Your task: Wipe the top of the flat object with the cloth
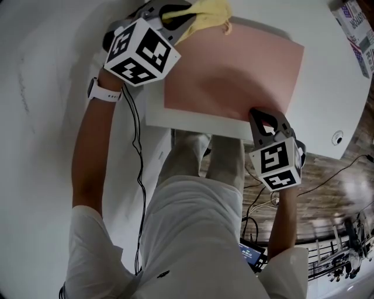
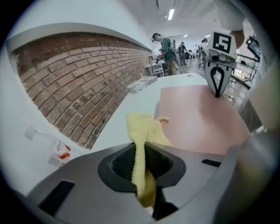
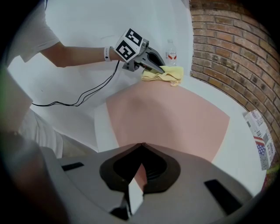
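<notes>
The left gripper (image 2: 142,168) had its fingers closed tightly on the yellow cloth (image 2: 146,129). The cloth's free end lay at the far edge of the pink mat (image 1: 234,76), on the white table (image 1: 327,87). The right gripper (image 3: 139,173) was also closed, pinching the near edge of the mat.

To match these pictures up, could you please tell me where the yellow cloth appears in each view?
Head view: cloth at top centre, in the left gripper, at the pink board's far edge.
Left gripper view: cloth at centre, pinched between the jaws.
Right gripper view: cloth at upper centre, at the board's far corner.
Shared landmark: the pink board.
</notes>
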Tool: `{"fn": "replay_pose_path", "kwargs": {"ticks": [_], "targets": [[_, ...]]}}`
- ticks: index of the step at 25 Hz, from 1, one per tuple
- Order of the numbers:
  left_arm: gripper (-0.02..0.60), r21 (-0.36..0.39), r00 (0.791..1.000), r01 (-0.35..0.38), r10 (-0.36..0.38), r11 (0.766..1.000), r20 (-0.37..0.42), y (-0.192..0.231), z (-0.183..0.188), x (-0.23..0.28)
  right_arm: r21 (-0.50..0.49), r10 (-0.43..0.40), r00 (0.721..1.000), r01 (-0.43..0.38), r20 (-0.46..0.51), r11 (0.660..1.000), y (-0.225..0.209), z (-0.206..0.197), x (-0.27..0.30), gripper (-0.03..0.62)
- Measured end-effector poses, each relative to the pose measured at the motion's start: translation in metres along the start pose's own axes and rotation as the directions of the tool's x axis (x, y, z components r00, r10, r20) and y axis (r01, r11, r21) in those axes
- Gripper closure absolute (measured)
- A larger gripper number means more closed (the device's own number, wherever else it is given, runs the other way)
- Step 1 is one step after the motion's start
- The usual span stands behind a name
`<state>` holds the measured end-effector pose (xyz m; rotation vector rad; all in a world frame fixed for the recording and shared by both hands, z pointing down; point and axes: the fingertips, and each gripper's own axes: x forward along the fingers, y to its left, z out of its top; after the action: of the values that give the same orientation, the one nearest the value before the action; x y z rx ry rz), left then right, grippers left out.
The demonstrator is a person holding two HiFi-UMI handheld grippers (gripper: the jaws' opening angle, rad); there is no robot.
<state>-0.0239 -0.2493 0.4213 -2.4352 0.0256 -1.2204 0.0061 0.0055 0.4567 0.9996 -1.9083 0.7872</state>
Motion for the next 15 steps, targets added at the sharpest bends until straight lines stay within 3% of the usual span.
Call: {"fn": "replay_pose_path", "kwargs": {"ticks": [3, 8, 13, 15], "targets": [[0.514, 0.019, 0.997, -0.080, 0.080, 0.997, 0.006, 0.019, 0.005, -0.007, -0.001, -0.003, 1.000, 0.003, 0.003, 1.000, -0.001, 0.000, 0.000, 0.589], [0.515, 0.083, 0.987, -0.153, 0.147, 0.985, 0.072, 0.047, 0.009, -0.023, 0.006, -0.003, 1.000, 0.003, 0.006, 1.000, 0.000, -0.001, 0.000, 0.589], [0.515, 0.185, 0.998, -0.057, 0.057, 0.981, 0.006, 0.043, -0.011, -0.014, 0.007, 0.006, 1.000, -0.006, 0.008, 1.000, 0.000, 0.000, 0.000, 0.589], [0.515, 0.184, 1.000, 0.005, -0.004, 0.983, -0.006, 0.031, -0.015, -0.007, 0.009, 0.011, 1.000, -0.011, 0.010, 1.000, 0.000, 0.001, 0.000, 0.589]]}}
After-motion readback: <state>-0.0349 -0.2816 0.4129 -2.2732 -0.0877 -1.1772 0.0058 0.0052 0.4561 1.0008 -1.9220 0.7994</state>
